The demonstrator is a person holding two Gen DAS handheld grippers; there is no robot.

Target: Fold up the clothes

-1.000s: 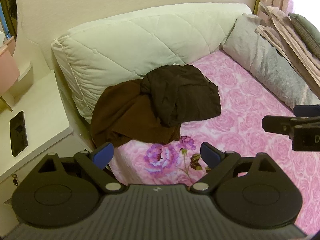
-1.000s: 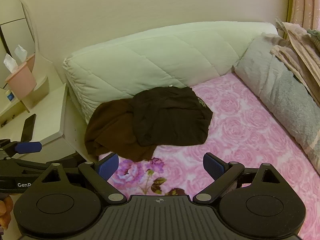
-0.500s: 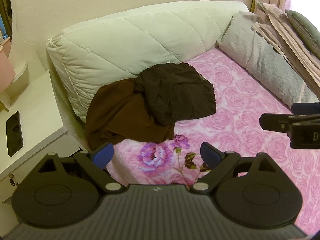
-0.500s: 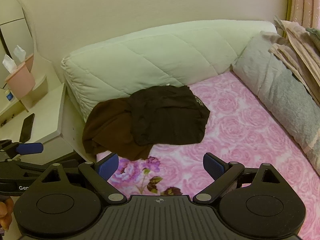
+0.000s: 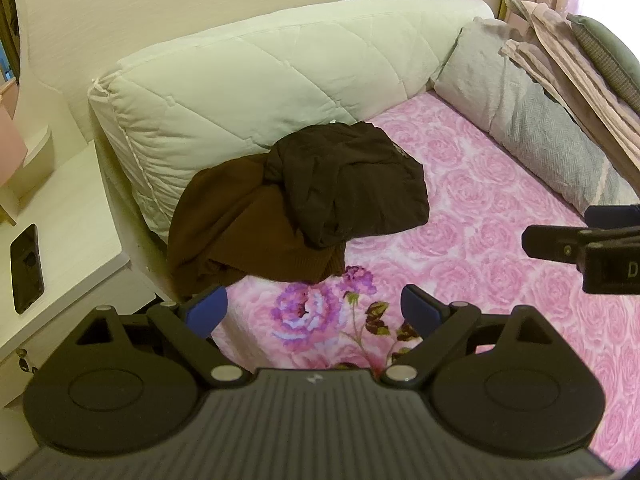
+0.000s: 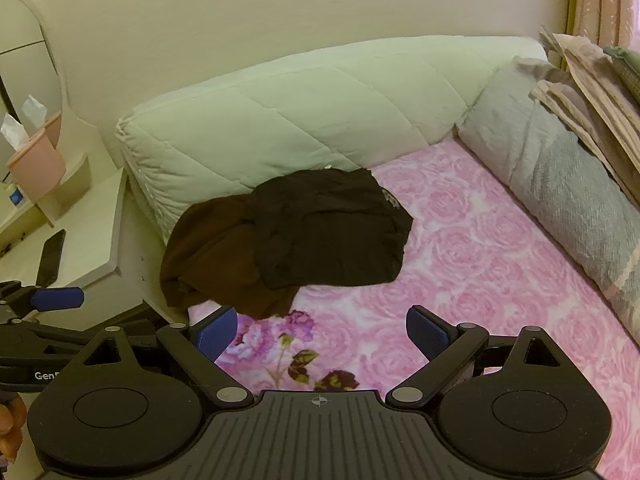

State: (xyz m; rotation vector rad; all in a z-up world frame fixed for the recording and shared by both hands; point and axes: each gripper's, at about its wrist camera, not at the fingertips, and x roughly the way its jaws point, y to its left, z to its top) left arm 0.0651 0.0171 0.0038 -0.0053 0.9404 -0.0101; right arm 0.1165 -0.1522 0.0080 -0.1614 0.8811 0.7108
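Two dark garments waiting ahead of two open grippers

Two garments are counted on the bed (image 5: 500, 248): a brown garment (image 5: 240, 236) ahead and to the left of the left gripper (image 5: 314, 312), and a black garment (image 5: 352, 184) heaped partly over it, further ahead. Both are crumpled against the quilted headboard cushion (image 5: 260, 80). The left gripper is held with its jaws spread wide and nothing between them; the right gripper (image 6: 322, 332) is likewise spread and empty, with the pile just beyond it. The fabric is judged soft, light and limp, likely to sag and slide when lifted. A hold is best taken at a free hem or corner of the black garment (image 6: 332, 232), since it lies on top. One phone (image 5: 26, 268) is seen on the desk (image 5: 76, 240), far left
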